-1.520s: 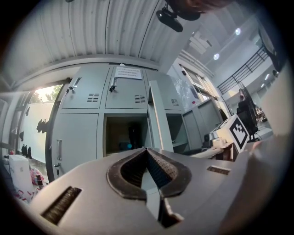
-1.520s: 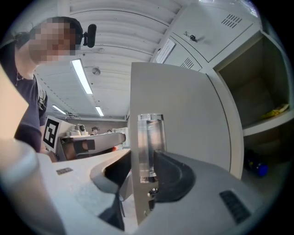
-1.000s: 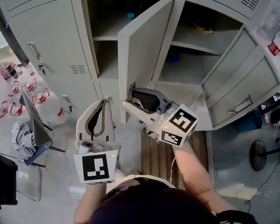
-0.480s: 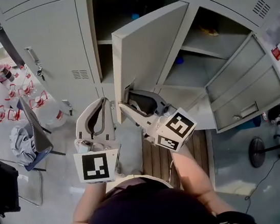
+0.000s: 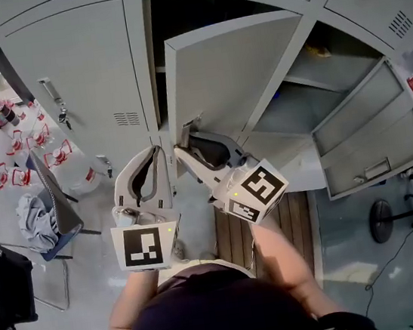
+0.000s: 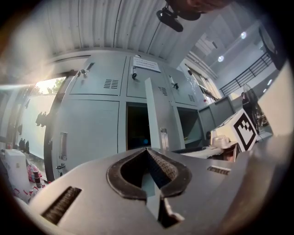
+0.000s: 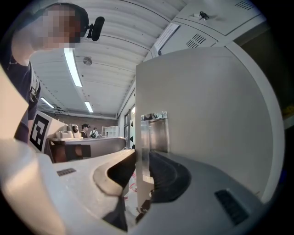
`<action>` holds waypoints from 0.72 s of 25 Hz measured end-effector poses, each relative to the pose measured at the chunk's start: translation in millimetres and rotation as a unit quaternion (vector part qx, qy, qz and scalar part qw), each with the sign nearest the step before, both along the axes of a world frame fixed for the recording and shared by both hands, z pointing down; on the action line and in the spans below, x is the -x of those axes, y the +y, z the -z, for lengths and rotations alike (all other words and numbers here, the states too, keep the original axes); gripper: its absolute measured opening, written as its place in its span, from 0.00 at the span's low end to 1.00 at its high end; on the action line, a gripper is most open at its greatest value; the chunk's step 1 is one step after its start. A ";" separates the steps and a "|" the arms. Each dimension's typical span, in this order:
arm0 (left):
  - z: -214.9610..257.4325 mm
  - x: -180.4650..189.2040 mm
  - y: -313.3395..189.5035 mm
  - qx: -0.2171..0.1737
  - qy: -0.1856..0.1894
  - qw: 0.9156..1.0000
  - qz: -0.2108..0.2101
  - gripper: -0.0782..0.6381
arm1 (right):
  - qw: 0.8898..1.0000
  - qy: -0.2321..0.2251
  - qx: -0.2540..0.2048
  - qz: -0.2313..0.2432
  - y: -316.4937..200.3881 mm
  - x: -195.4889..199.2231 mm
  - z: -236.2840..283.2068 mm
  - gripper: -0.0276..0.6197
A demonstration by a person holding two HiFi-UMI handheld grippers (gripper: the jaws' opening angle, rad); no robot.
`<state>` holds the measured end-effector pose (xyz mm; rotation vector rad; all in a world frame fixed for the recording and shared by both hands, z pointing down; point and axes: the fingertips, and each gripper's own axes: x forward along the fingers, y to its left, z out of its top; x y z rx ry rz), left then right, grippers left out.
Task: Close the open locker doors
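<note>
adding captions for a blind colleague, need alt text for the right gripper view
The right claw has just been closing on the free edge of a grey locker door, which stands between its pads just below the door's metal handle. Behind, at left, are ceiling strip lights and the left gripper's marker cube.

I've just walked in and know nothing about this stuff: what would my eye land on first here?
First, the grey middle locker door, half open at the centre of the head view, with the right gripper at its edge. Its jaws have just been closing with that edge between them. Further right a second open door hangs wide, and the left gripper sits beside the right one, jaws together and empty.
</note>
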<state>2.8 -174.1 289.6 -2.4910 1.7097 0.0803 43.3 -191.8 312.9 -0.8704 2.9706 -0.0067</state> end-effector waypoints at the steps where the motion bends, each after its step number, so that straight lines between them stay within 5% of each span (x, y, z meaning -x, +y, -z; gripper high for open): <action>1: -0.9 1.7 -3.3 0.001 0.000 1.000 -0.003 0.11 | 1.000 -0.001 0.000 -0.004 -3.4 2.0 0.3 0.19; 18: -11.1 23.2 -57.4 0.006 0.011 0.999 -0.049 0.12 | 0.999 -0.016 -0.004 -0.052 -55.4 25.2 2.2 0.16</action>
